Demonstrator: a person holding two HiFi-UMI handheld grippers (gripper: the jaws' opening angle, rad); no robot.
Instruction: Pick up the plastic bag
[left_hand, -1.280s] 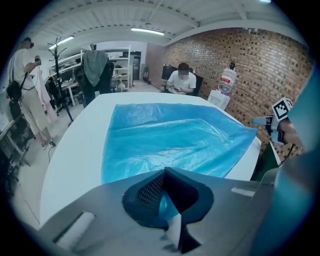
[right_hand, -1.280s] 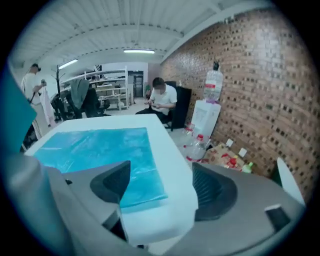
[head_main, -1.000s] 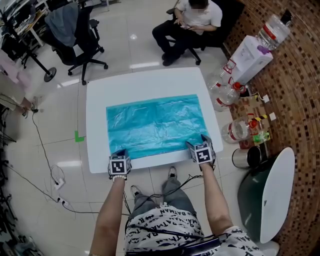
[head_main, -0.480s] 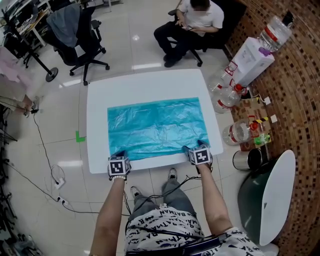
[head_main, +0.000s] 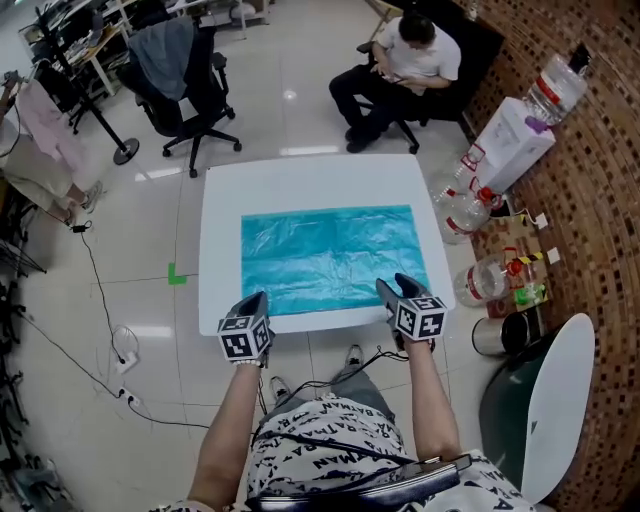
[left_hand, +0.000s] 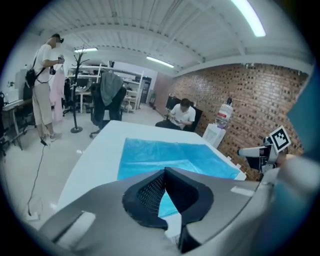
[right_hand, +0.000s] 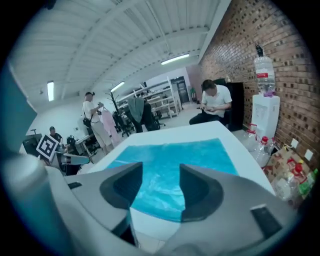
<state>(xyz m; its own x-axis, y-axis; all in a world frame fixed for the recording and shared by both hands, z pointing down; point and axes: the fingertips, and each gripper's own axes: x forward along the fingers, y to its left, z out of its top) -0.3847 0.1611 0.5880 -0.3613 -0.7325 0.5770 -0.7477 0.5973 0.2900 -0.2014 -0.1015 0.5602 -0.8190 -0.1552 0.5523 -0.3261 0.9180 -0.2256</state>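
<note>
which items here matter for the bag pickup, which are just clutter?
Job: blue plastic bag, flat on white table.
Clutter: office chair, water dispenser, water bottles, green floor tape, seated person.

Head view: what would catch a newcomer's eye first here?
The bright blue plastic bag, spread flat across the middle of the white table, dominates the picture. Beyond the table's far edge a person sits, and a water dispenser stands by the brick wall at the right.
</note>
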